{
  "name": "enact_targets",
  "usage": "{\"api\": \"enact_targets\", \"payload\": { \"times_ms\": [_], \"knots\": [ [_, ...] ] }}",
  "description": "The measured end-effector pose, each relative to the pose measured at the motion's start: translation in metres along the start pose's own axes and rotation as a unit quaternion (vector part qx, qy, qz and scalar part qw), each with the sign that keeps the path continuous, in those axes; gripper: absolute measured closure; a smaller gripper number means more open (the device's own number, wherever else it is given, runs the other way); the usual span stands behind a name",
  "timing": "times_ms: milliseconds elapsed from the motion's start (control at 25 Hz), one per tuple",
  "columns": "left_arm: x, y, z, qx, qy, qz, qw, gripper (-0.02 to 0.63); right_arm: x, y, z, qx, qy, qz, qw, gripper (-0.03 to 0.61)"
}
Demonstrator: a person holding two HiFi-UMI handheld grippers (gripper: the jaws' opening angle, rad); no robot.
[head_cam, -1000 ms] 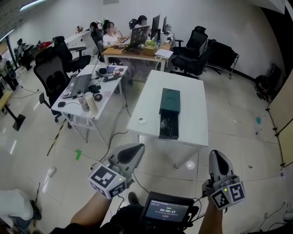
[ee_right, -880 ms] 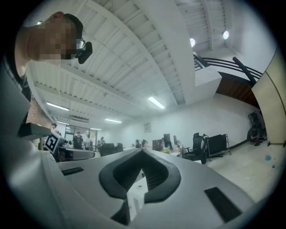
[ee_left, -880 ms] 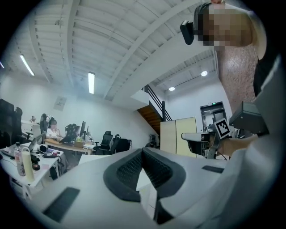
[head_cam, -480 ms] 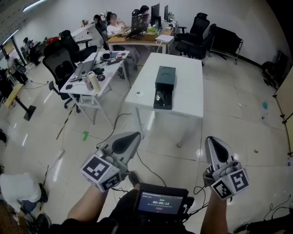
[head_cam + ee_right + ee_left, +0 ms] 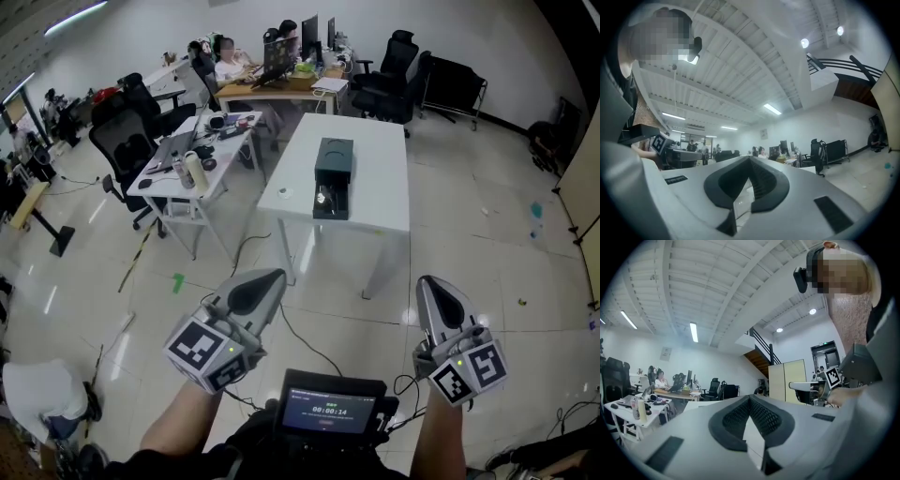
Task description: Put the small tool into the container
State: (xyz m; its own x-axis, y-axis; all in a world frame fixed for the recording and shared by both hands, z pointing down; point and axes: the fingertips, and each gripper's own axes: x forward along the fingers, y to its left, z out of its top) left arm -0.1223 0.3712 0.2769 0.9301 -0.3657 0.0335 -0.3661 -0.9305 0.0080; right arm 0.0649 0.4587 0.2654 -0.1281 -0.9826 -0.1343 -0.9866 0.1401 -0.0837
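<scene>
A dark green container (image 5: 334,157) stands on a white table (image 5: 375,202) far ahead in the head view. Its open tray (image 5: 327,202) juts toward me with small items inside, too small to tell apart. A small white round thing (image 5: 284,192) lies near the table's left edge. My left gripper (image 5: 263,281) and right gripper (image 5: 432,286) hover low over the floor, well short of the table. Both point toward it, jaws together and nothing between them. In each gripper view the pads (image 5: 751,412) (image 5: 751,180) meet at the tip, with only the office beyond.
A cluttered desk (image 5: 220,153) with a laptop and bottles stands left of the table, with black office chairs (image 5: 122,150) around it. People sit at a far desk (image 5: 272,84). A cable (image 5: 300,330) runs across the shiny floor. A small screen (image 5: 328,411) sits at my waist.
The table and container have shifted upward in the head view and look a little smaller. Both grippers have kept their places in the frame, still shut and empty.
</scene>
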Motion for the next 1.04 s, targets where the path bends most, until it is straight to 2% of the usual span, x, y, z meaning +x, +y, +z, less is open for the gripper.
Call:
{"api": "enact_targets", "payload": {
  "times_ms": [360, 1040],
  "knots": [
    [-0.041, 0.015, 0.000, -0.004, -0.010, -0.009, 0.9999, 0.601, 0.002, 0.051, -0.004, -0.003, 0.011, -0.010, 1.000, 0.560],
    [-0.067, 0.052, -0.006, -0.016, -0.012, -0.019, 0.9996, 0.601, 0.024, 0.082, -0.005, -0.017, 0.005, -0.032, 0.999, 0.560]
  ]
}}
